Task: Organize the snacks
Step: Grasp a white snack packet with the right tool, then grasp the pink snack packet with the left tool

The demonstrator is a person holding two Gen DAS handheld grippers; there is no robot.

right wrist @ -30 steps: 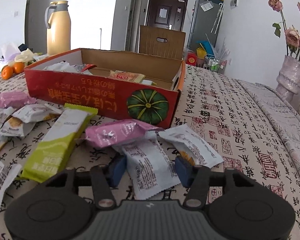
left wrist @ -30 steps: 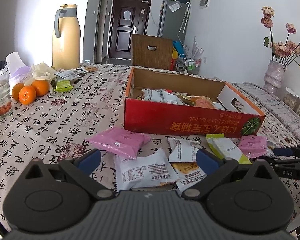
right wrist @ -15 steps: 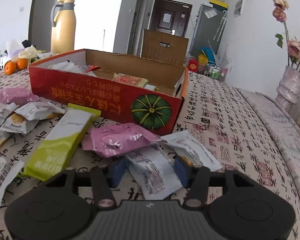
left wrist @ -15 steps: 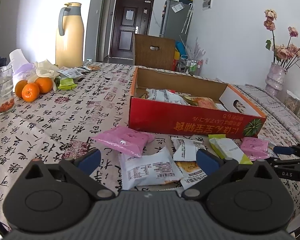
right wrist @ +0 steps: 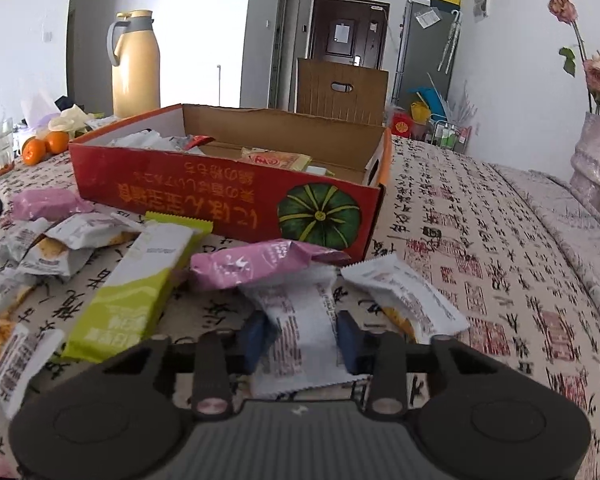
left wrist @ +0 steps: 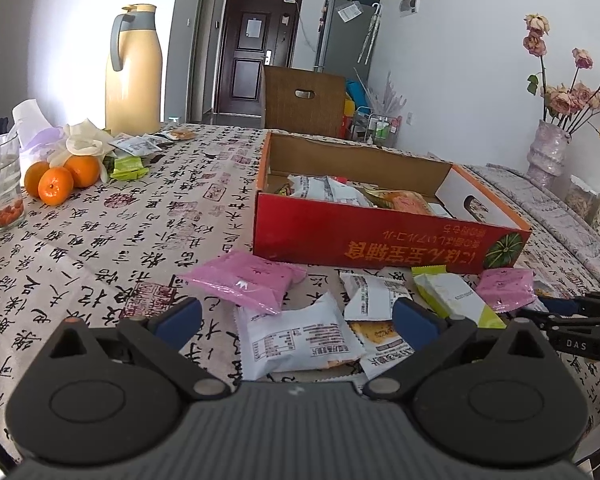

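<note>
A red cardboard box [left wrist: 380,236] [right wrist: 220,196] holds several snack packets. Loose packets lie in front of it: a pink one [left wrist: 244,276], white ones [left wrist: 296,336] and a green-white bar [left wrist: 452,296] [right wrist: 140,280]. My left gripper [left wrist: 296,320] is open over a white packet, empty. My right gripper [right wrist: 302,336] is shut on a white snack packet [right wrist: 304,332], its pads squeezing both sides; a pink packet [right wrist: 256,260] lies over the white packet's far end. The right gripper also shows at the left wrist view's right edge [left wrist: 572,312].
Oranges [left wrist: 62,178], a glass [left wrist: 0,184], a yellow thermos [left wrist: 134,72] and small packets [left wrist: 140,144] stand at the far left. A vase with flowers [left wrist: 548,152] stands at the right. A brown chair back [left wrist: 304,102] is behind the table.
My right gripper has closed further onto the white packet and lifted slightly. My left gripper has drawn back and up a little, staying open.
</note>
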